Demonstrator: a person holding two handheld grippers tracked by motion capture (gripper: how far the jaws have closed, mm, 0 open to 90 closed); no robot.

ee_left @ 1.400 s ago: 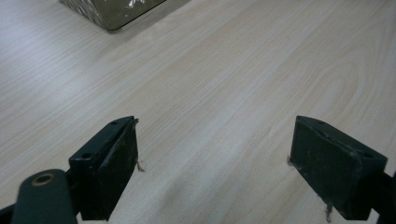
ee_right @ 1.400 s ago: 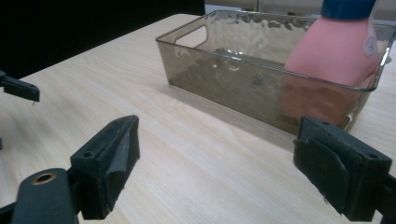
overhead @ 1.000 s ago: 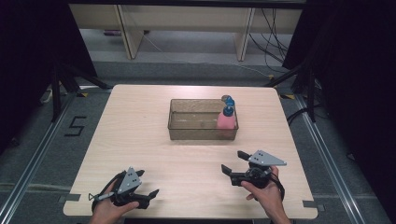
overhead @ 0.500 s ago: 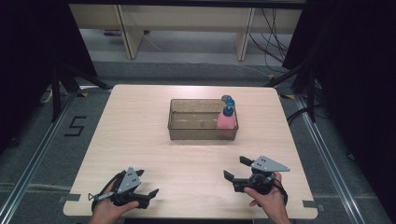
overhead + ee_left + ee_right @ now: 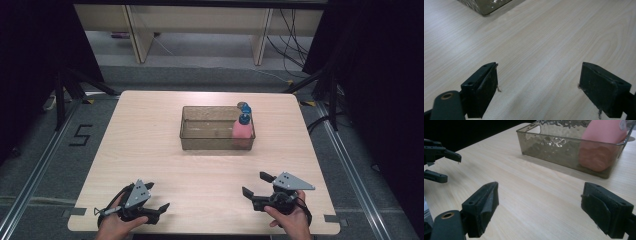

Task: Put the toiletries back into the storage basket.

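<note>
Left gripper [image 5: 159, 206] rests low at the table's near edge, about 7 o'clock from table centre, held by the left hand [image 5: 114, 226]; jaws spread wide, nothing between them, bare wood grain under and ahead of them in the left gripper view. Right gripper [image 5: 254, 185] sits at about 5 o'clock, held by the right hand [image 5: 290, 219], grey three-cornered plate on top; jaws likewise spread wide and empty, pointing toward 10 o'clock. The two grippers lie well apart, neither touching anything but the table [image 5: 150, 135]. Outward from them, just past table centre toward 12 o'clock, stands a clear smoky-brown tray [image 5: 210, 142], long side facing the person. In its right end, at the 3 o'clock side, a pink bottle [image 5: 242, 131] with a blue cap stands upright against the tray wall. A second blue-capped item [image 5: 244, 106] sits just behind it at the tray's far right corner; cannot tell whether inside or outside the rim. Right gripper view shows the tray at 1 o'clock, the pink bottle in its far end.
</note>
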